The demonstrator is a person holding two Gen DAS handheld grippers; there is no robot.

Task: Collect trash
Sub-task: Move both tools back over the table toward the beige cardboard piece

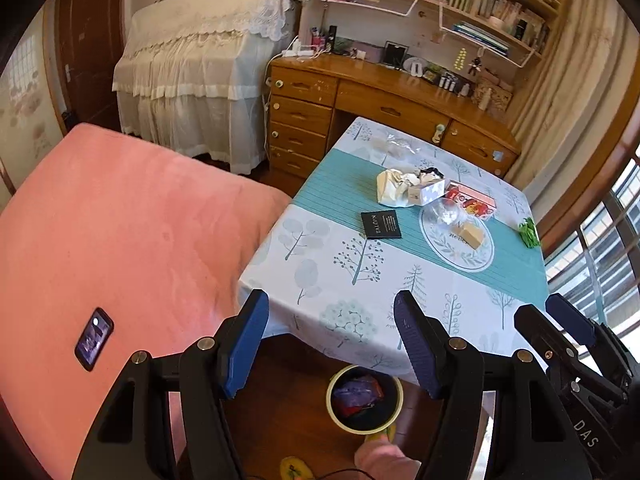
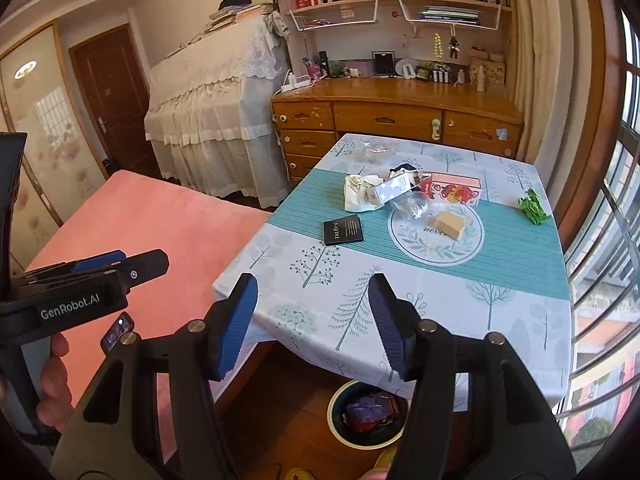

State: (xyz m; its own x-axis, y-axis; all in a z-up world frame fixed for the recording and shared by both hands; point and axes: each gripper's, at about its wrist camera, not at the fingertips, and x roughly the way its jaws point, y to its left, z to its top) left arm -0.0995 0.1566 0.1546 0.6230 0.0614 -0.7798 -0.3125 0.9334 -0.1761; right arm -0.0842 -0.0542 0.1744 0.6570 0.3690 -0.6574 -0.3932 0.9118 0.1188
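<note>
Trash lies on the table (image 1: 360,280) (image 2: 500,280): a crumpled white paper bag (image 1: 390,188) (image 2: 358,192), a small white box (image 1: 428,192) (image 2: 394,188), a red box (image 1: 474,200) (image 2: 456,190), clear plastic wrap (image 1: 442,212) (image 2: 412,206), a tan block (image 1: 472,236) (image 2: 450,224), a black card (image 1: 380,225) (image 2: 343,231) and a green scrap (image 1: 529,233) (image 2: 532,205). A bin (image 1: 364,398) (image 2: 368,414) with wrappers stands on the floor under the table's near edge. My left gripper (image 1: 332,344) and right gripper (image 2: 312,328) are open and empty, above the near edge.
A pink bed (image 1: 120,240) (image 2: 140,240) with a phone (image 1: 94,338) (image 2: 117,332) lies to the left. A wooden desk (image 1: 380,100) (image 2: 396,108) with shelves stands behind the table. A window is on the right. The right gripper shows in the left wrist view (image 1: 560,320).
</note>
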